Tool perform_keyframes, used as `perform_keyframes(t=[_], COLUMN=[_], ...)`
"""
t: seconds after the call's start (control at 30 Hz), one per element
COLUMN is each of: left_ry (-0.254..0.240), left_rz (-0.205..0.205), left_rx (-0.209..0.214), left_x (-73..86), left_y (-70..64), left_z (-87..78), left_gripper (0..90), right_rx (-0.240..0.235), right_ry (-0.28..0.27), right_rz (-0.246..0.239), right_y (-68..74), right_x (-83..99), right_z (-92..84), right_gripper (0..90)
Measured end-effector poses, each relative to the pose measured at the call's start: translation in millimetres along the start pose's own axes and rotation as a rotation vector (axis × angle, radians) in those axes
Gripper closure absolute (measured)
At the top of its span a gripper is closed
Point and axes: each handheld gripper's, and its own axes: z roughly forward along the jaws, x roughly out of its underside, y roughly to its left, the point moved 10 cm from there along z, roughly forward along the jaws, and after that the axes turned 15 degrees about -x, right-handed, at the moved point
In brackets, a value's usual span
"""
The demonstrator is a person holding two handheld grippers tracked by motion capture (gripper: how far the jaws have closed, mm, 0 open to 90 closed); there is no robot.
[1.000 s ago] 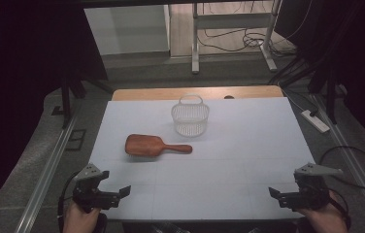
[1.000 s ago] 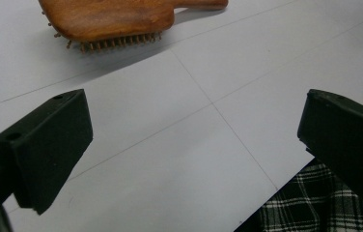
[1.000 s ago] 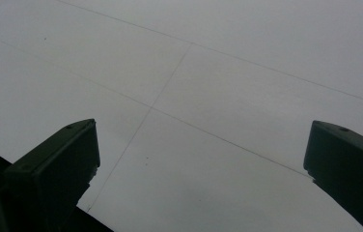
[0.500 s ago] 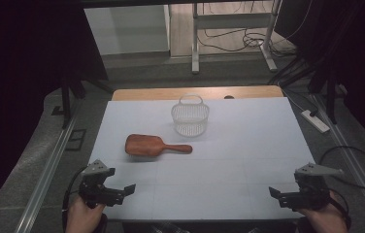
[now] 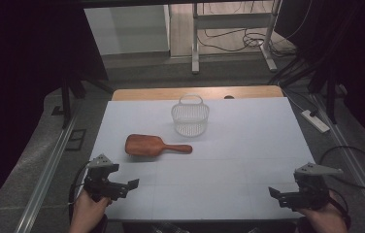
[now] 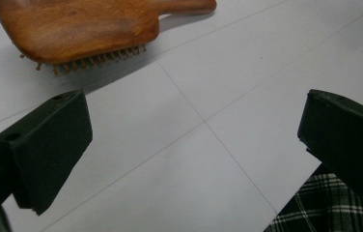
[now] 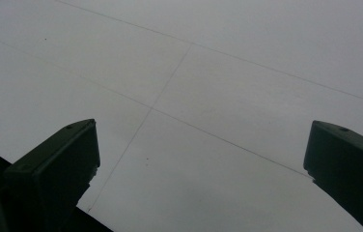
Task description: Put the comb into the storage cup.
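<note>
**Left gripper lining up on the hairbrush**

My left gripper (image 5: 133, 184) hovers low over the white table (image 5: 248, 145), jaws spread wide with nothing between them. The wooden hairbrush (image 6: 78, 29) lies just ahead of it and a little to its left, bristles down, handle pointing away toward my right side. Beyond the brush stands the white wire basket (image 5: 190, 116), upright, apart from the brush. My right gripper (image 5: 273, 193) rests near the table's front edge, jaws also spread and empty, well apart from everything.

I judge this is the approach step: nothing is gripped yet. Next I need to carry the left gripper forward, turn it square across the brush's handle or body, come down and close firmly.
</note>
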Motion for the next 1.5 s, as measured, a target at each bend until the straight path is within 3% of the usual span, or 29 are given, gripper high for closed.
perform_keyframes(t=[0.7, 1.5], left_ry=[0.025, 0.047], left_rz=[0.065, 0.085], left_rx=[-0.014, -0.001], left_x=[-25.5, -49.3], left_y=[-2.6, -4.2], left_z=[22.2, 44.9], left_gripper=[0.0, 0.0], right_rx=[-0.003, -0.004], right_ry=[0.008, 0.011], right_rz=[-0.003, -0.003], right_y=[0.1, 0.0], right_x=[0.5, 0.7], right_z=[0.9, 1.1], right_gripper=[0.0, 0.0])
